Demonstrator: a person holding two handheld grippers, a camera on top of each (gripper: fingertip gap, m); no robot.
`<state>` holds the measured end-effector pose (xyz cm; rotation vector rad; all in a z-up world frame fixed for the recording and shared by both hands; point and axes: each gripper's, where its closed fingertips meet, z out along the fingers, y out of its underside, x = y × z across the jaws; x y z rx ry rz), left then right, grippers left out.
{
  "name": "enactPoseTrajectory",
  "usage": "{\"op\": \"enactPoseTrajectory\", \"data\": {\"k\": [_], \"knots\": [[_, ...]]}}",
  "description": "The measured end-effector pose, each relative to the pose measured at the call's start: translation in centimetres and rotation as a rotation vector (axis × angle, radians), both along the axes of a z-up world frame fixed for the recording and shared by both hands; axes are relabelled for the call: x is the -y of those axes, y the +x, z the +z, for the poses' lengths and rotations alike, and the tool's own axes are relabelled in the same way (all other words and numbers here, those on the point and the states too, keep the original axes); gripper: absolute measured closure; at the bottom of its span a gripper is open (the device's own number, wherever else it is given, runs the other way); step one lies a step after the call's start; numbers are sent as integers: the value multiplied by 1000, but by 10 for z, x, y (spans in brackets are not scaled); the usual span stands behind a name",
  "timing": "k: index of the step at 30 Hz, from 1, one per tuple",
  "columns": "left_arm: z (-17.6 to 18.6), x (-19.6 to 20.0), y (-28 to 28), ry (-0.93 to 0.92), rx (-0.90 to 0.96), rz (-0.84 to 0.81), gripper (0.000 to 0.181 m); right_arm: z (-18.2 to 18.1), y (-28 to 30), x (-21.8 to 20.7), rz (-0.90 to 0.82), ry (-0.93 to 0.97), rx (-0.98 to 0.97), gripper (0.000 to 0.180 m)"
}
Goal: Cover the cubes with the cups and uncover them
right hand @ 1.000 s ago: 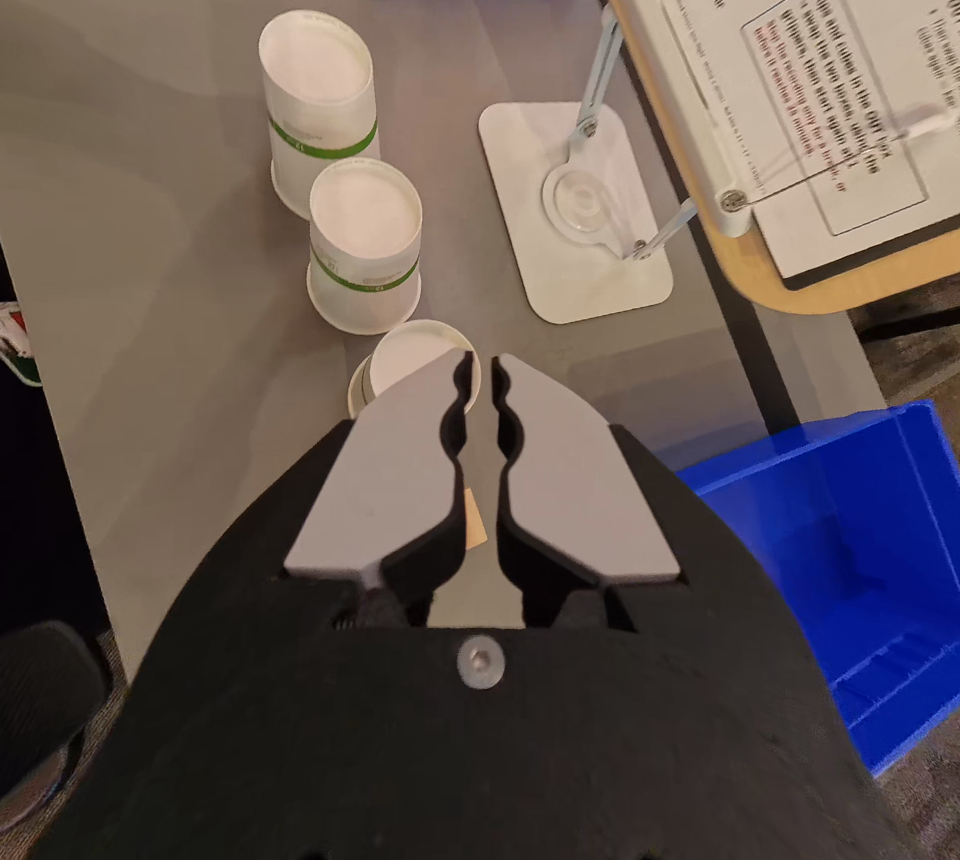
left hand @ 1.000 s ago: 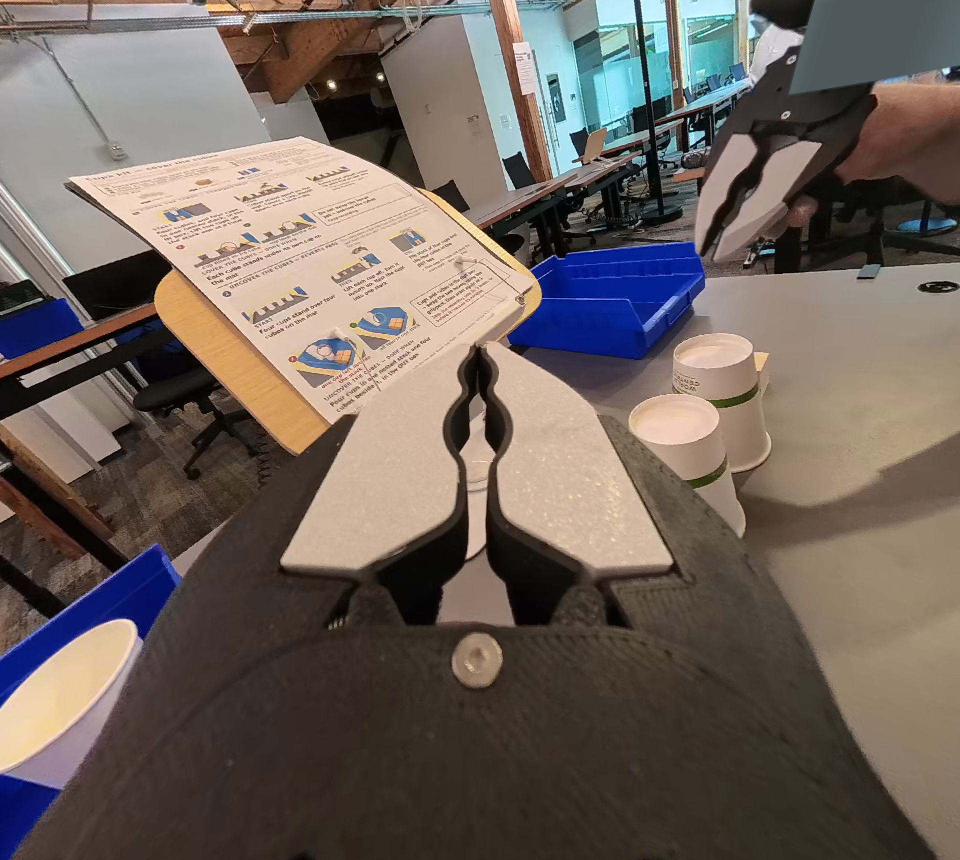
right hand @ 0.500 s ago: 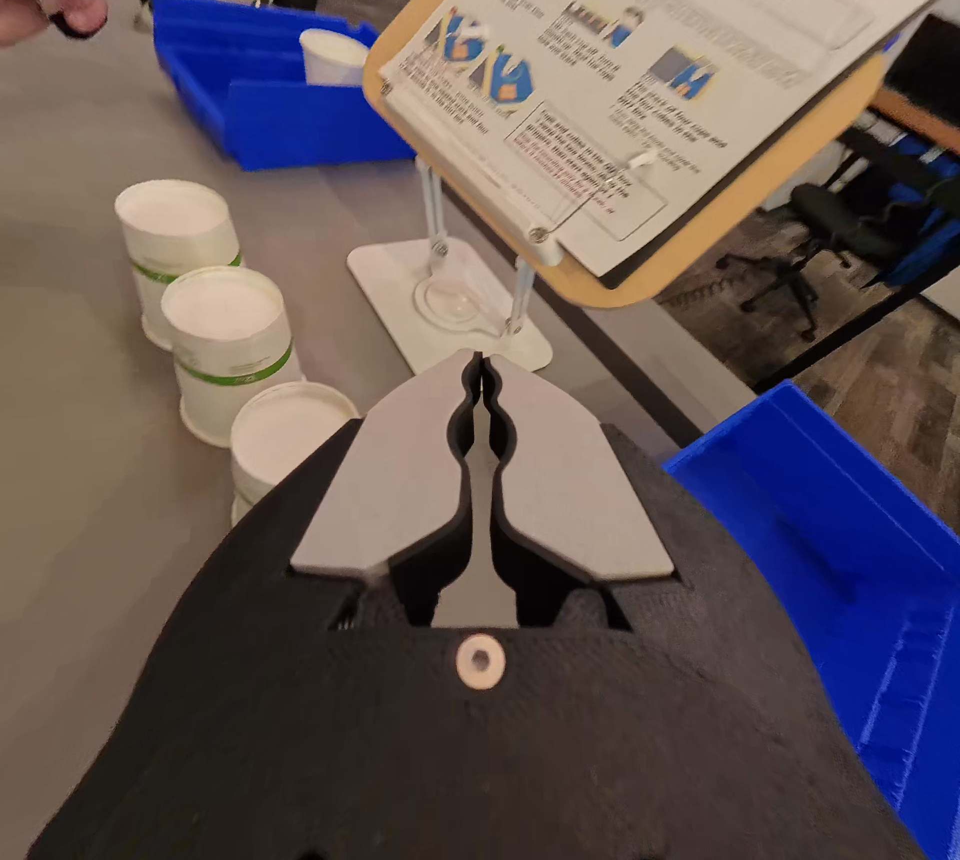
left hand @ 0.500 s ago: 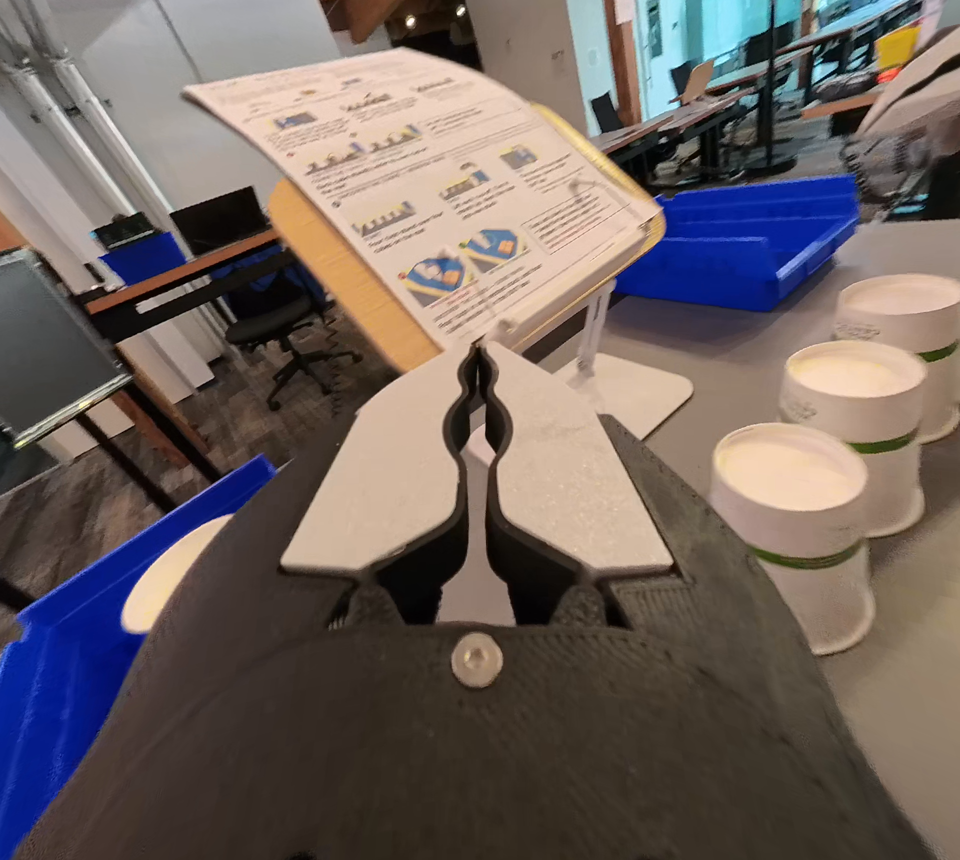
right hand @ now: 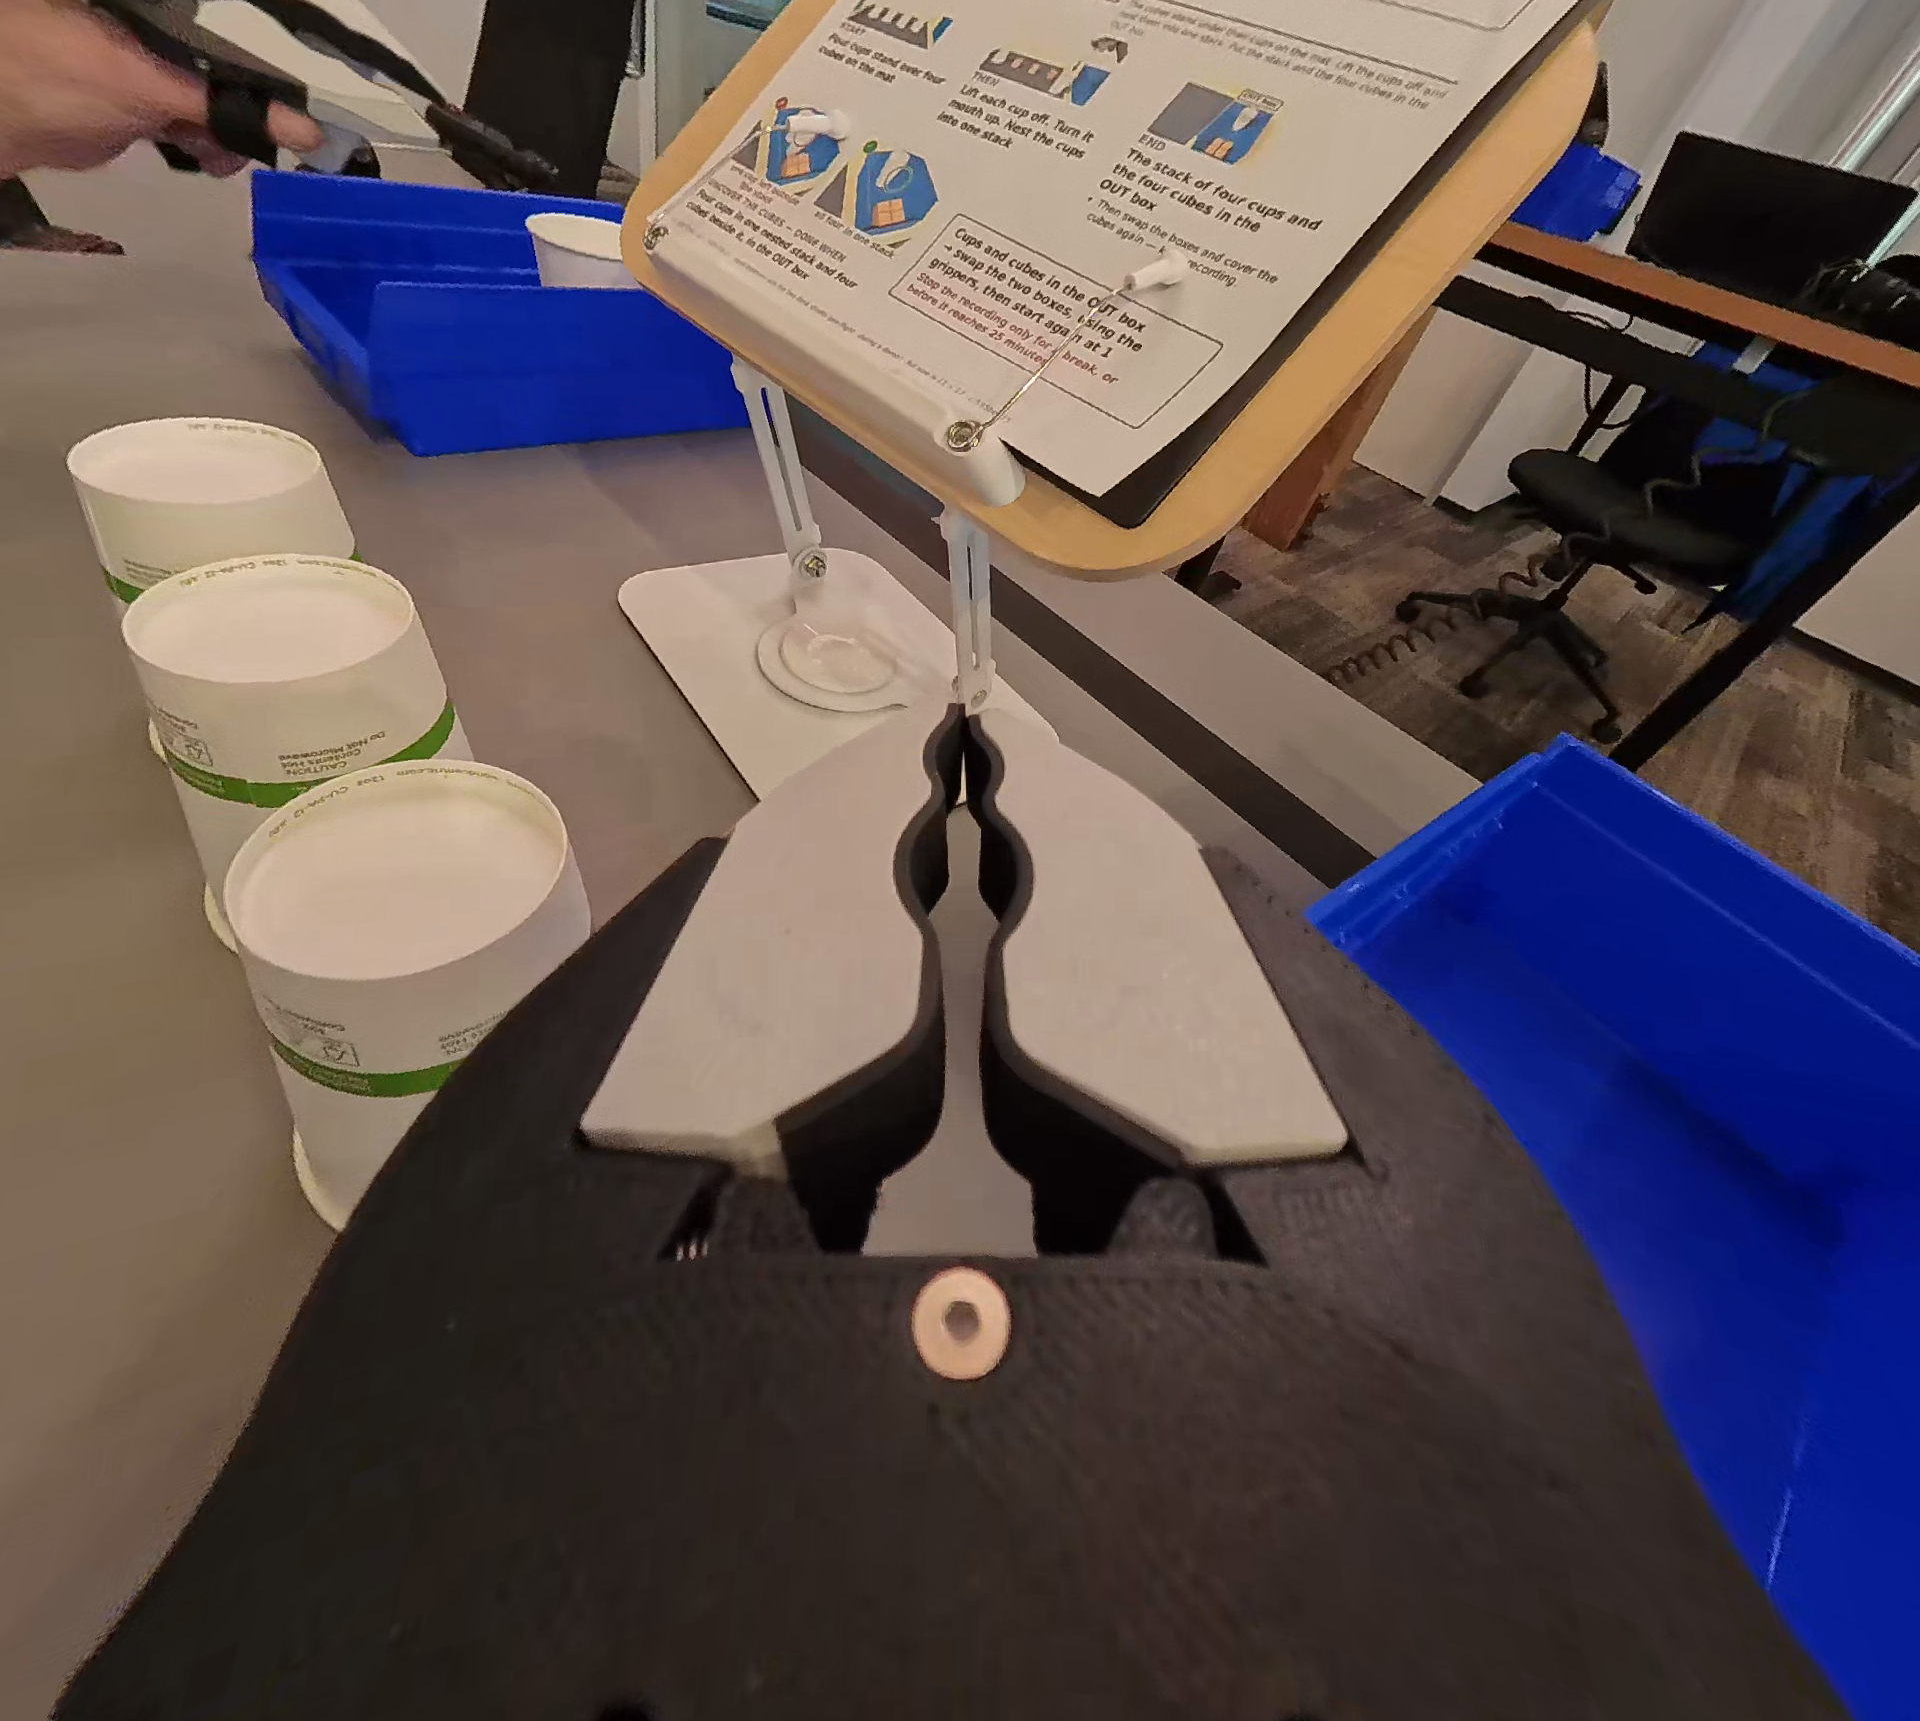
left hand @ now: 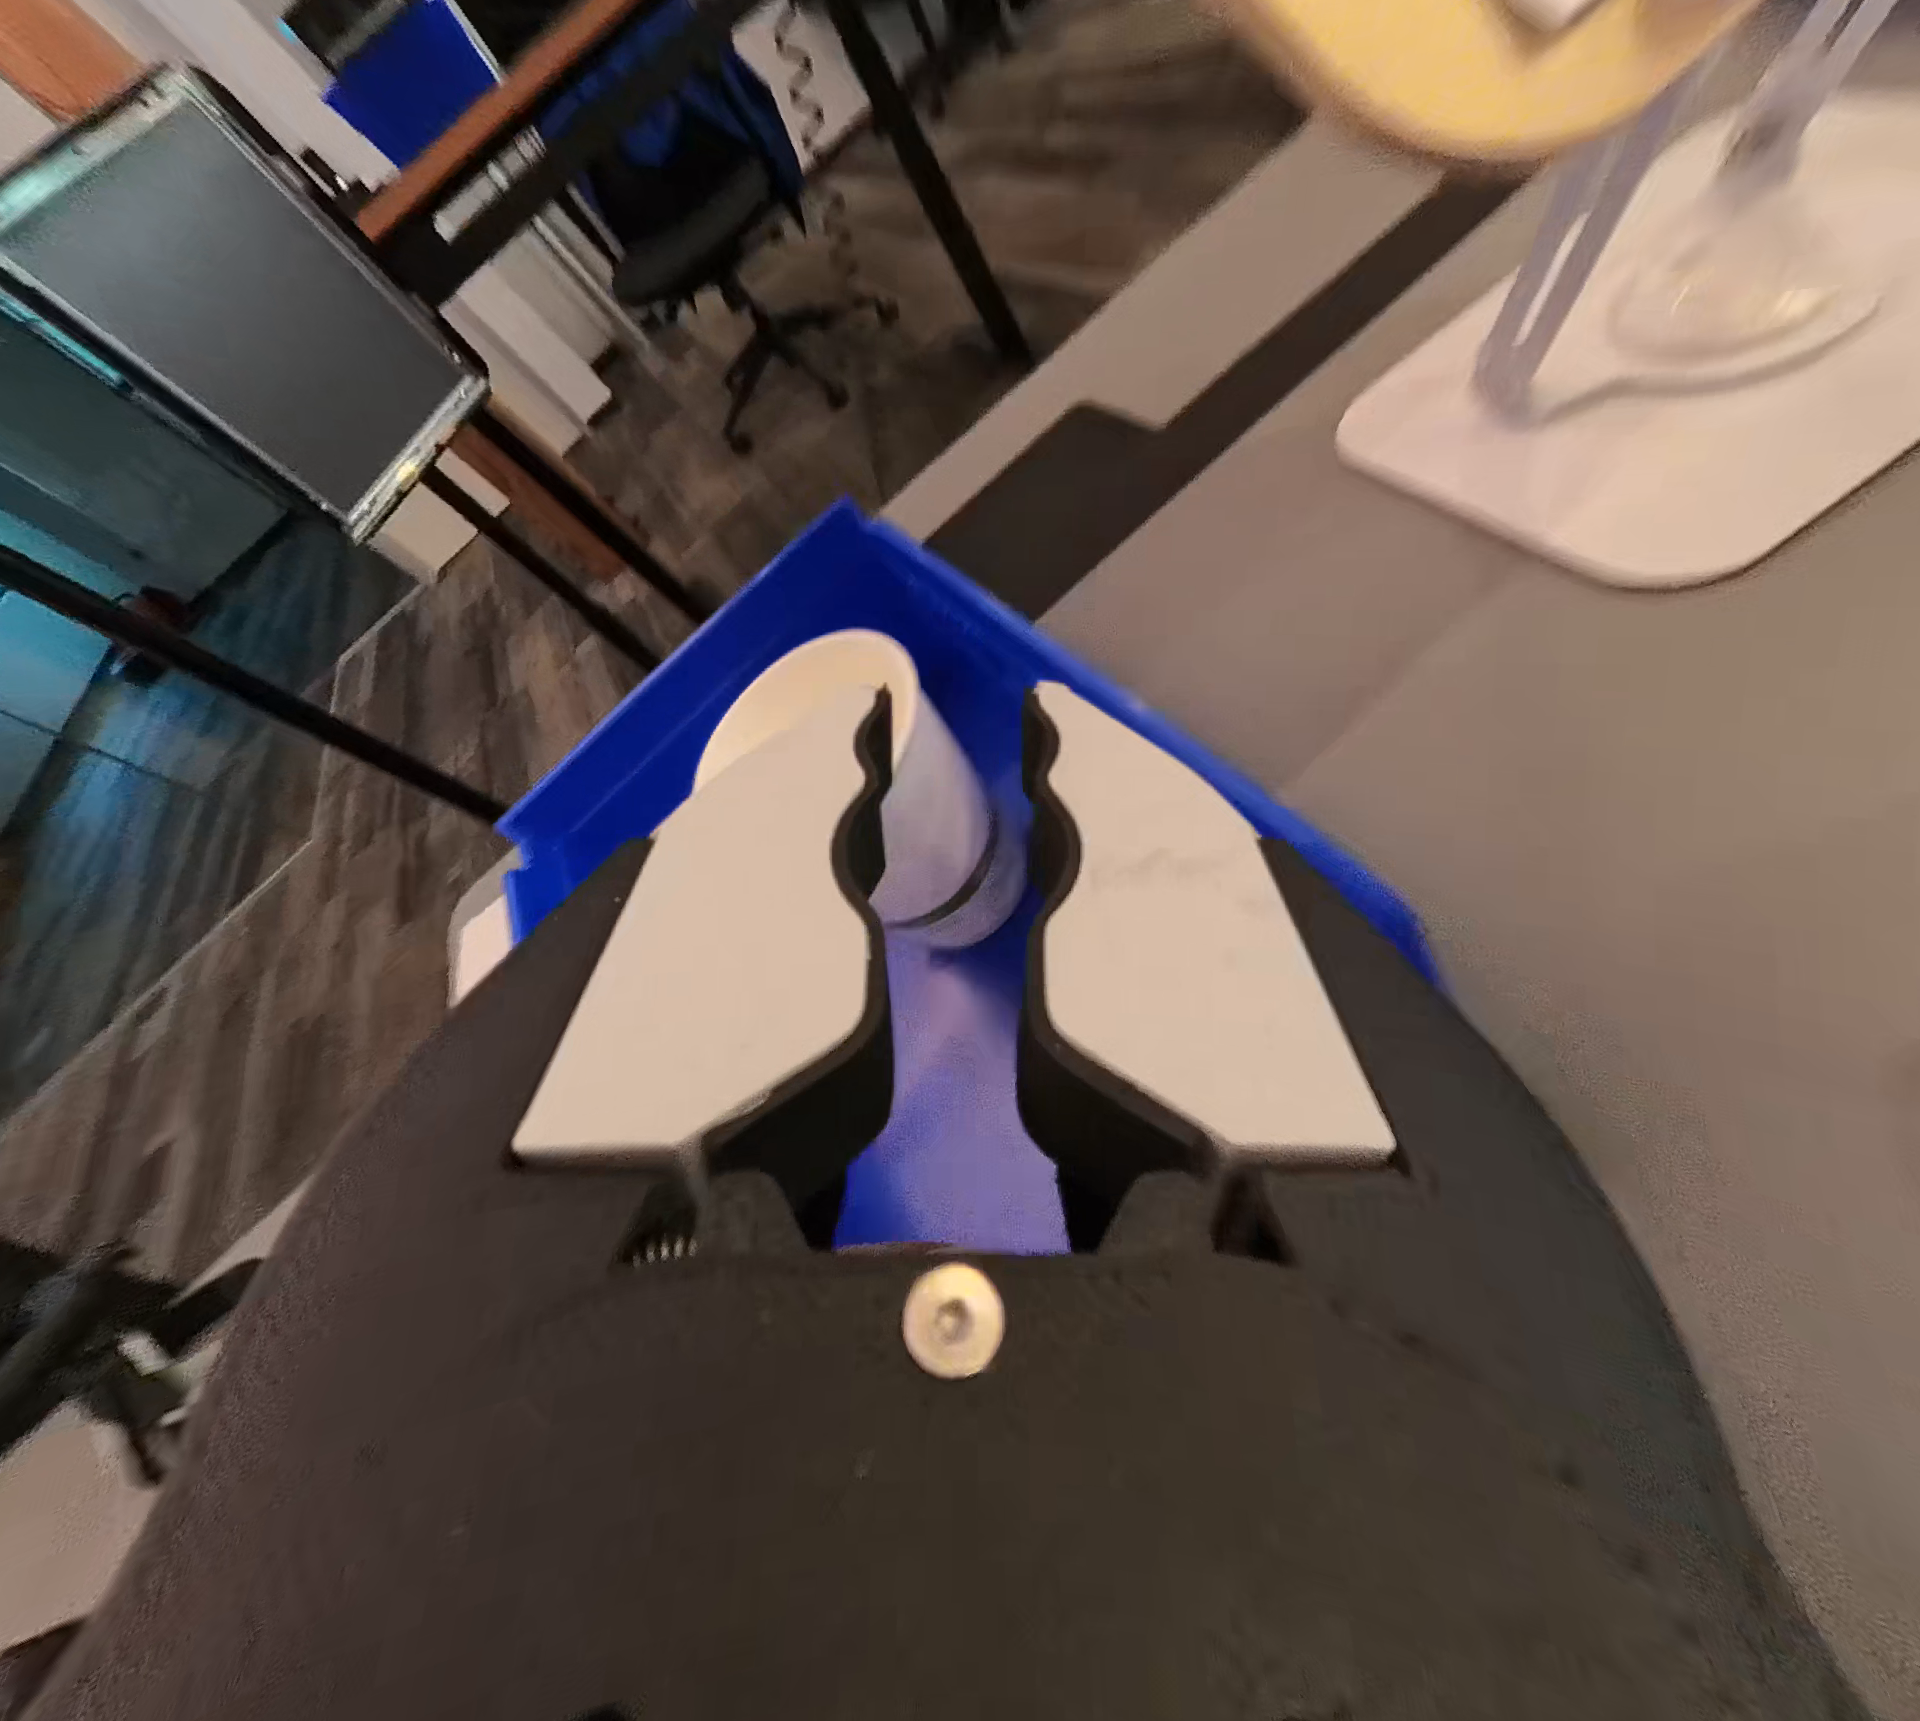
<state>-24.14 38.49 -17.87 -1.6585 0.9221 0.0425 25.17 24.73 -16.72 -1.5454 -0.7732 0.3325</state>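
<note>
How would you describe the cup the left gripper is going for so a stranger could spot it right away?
Find the blue bin at the grey table's edge, left of the document stand's white base. Inside it lies a white paper cup, right ahead of the open left gripper. Unlike the three cups standing upside down in a row on the table, it lies on its side in the bin.

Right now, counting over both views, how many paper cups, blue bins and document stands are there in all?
Paper cups: 4
Blue bins: 2
Document stand: 1
Total: 7
</note>
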Motion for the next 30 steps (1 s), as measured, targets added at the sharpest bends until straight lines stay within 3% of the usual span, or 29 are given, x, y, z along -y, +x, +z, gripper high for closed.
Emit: {"op": "enactPoseTrajectory", "data": {"k": [4,11,17,20,25,30], "knots": [[-30,-27,-13,-120,-262,-30,147,-4,-2,0,11,-4,15,180],[-59,-59,-21,-267,-417,-83,136,-9,-3,-2,21,-17,14,180],[-91,-75,-30,-372,-475,-74,152,-9,-5,-3,26,-14,23,180],[-88,-75,-28,-380,-430,-84,178,-5,-6,-2,29,-7,25,179],[-51,-70,-28,-229,-318,-47,179,8,-11,3,46,21,24,180],[16,-36,-8,-58,-101,-84,180,33,-26,14,105,50,-16,180]]}}
